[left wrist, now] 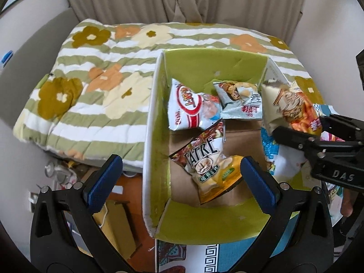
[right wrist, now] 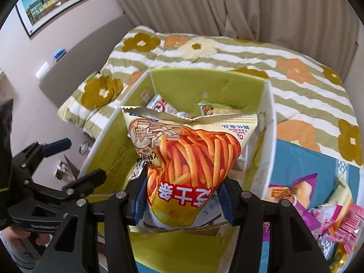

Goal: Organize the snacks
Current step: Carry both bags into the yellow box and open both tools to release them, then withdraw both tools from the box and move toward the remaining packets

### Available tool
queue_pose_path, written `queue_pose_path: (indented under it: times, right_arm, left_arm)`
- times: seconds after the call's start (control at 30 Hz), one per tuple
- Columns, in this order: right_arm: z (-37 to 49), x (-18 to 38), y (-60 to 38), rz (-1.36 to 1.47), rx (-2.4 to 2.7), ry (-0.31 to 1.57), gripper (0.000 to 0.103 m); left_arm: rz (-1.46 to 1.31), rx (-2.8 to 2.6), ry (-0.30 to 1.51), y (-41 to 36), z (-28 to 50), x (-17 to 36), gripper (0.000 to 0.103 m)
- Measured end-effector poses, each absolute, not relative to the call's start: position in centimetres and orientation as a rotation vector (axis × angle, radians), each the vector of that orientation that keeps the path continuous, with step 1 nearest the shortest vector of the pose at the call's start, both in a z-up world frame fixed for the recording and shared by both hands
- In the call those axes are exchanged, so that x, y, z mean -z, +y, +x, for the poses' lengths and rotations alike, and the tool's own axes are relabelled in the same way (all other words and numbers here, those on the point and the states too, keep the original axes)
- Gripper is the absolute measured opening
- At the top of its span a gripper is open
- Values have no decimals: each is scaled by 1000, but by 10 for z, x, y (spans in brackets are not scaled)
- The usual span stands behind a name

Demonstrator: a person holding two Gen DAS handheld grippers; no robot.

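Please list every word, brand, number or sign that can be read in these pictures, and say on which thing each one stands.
"DAS": on the black body of the right gripper, seen from the left wrist.
"ATRE": large letters on the brown and yellow snack bag in the green box; its start is hidden.
Red Chinese characters, upside down: on the orange stick-snack bag that the right gripper holds.
The other bags' print is too blurred to read.

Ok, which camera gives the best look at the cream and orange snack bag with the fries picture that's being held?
The right wrist view: the cream and orange fries snack bag fills its centre, print facing the camera, pinched near its bottom by the right gripper. The left wrist view shows the same bag only small, at the right edge, over the green-lined cardboard box.
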State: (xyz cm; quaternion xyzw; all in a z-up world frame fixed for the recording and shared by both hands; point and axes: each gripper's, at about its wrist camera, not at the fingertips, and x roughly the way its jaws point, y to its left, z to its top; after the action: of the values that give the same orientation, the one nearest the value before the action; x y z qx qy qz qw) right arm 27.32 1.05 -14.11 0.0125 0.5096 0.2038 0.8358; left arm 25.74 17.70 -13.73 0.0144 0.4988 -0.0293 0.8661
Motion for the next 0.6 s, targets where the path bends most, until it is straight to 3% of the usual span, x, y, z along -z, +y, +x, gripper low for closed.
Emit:
queue_pose_path:
  times: [0.07,0.17,0.23,0.6]
  right_arm:
    - [274,146,13,12,-445,1087,53]
    - [270,149,16,-27,-451,1078,89]
    - [267,148,15,-37,-439,1052,101]
    - [248,131,5,-14,-391,1007,102]
  left_arm:
    - [27,52,1049,180,256,138,102]
    - [7,41,1048,187,255,138,102]
    - [-4,34,1049,191,253,138,102]
    - [2,39,1013,193,238,124,102]
